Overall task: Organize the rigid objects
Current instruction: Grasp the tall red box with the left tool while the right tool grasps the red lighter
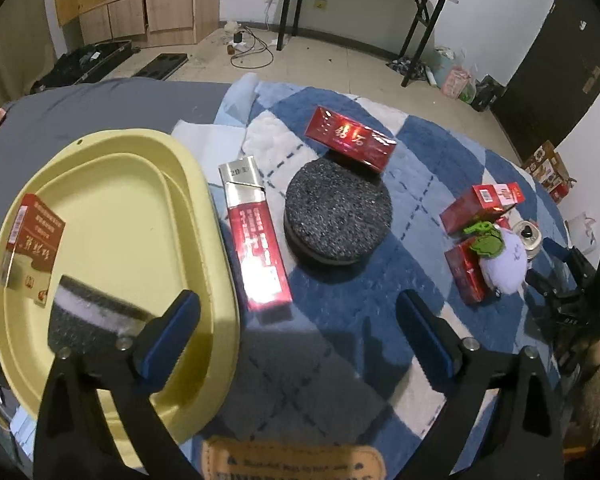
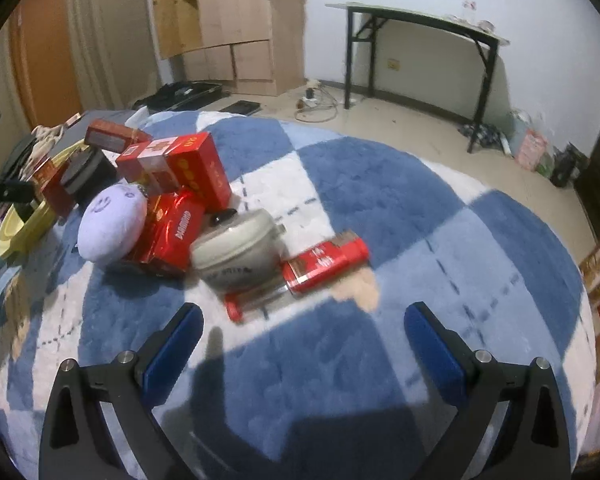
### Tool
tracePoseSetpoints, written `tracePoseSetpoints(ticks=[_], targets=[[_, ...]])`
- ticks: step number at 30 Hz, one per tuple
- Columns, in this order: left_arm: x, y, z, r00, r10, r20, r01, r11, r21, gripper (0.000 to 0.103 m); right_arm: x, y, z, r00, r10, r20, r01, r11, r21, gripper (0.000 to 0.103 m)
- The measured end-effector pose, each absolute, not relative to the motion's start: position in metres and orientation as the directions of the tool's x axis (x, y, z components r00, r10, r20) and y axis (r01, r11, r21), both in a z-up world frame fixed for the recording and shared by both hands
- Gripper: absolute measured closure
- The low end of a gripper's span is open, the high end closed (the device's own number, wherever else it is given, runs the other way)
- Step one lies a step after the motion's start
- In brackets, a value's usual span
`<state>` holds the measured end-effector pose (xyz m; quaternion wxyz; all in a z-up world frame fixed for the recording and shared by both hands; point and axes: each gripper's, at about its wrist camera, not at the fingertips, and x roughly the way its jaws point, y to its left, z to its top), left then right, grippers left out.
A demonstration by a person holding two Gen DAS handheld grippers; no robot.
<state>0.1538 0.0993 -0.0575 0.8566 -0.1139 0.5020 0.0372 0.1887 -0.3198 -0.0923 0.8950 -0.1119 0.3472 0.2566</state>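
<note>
Both the left gripper (image 1: pixel 298 322) and right gripper (image 2: pixel 304 334) gape empty above the blue-and-white rug (image 2: pixel 380 184); a yellow tray (image 1: pixel 204 216) sits at its left edge.

In my left view I count five red boxes (image 1: pixel 256 248), one tray (image 1: pixel 204 184) at nine o'clock, one disc (image 1: pixel 338 216), one sponge (image 1: pixel 88 320), one plush (image 1: pixel 504 268); my right view adds one pot (image 2: pixel 236 248) and one tin (image 2: pixel 324 264).

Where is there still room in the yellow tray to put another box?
The yellow tray is bare through its middle and far side, between the red box leaning at its left wall and the rim beside the long red carton. Its near corner holds a dark sponge block. The rug's right side is crowded.
</note>
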Motion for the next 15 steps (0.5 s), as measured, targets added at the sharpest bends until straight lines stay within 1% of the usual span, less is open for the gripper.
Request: tracePoseSetpoints(ticks=[4,6,8,9,13,14,15], targets=[[0.164,0.100,-0.067,0.477,-0.050,-0.877,-0.183,0.971,-0.155,0.017,0.195,-0.313,-0.099,0.631,0.365,-0.685,-0.550,0.833,-0.062,0.000],[0.168,0.099,-0.067,0.493,-0.032,-0.870,-0.181,0.974,-0.139,0.025,0.196,-0.310,-0.097,0.636,0.357,-0.684,-0.550,0.832,-0.077,0.000],[0.172,0.101,-0.066,0.486,-0.034,-0.873,-0.203,0.967,-0.151,0.056,0.200,-0.307,-0.098,0.644,0.351,-0.680,-0.552,0.828,-0.096,0.000],[0.173,0.102,-0.066,0.481,-0.039,-0.876,-0.210,0.965,-0.159,0.061,0.203,-0.303,-0.100,0.646,0.347,-0.680,-0.554,0.826,-0.104,0.000],[0.174,0.094,-0.072,0.461,-0.018,-0.887,-0.190,0.975,-0.118,0.063,0.209,-0.297,-0.106,0.644,0.342,-0.684,-0.561,0.819,-0.119,0.002],[0.174,0.092,-0.074,0.456,-0.010,-0.890,-0.186,0.977,-0.106,0.063,0.211,-0.296,-0.106,0.643,0.343,-0.684,-0.562,0.818,-0.118,0.004],[0.176,0.093,-0.078,0.441,0.000,-0.898,-0.194,0.976,-0.096,0.063,0.212,-0.294,-0.106,0.647,0.343,-0.681,-0.561,0.819,-0.120,0.009]])
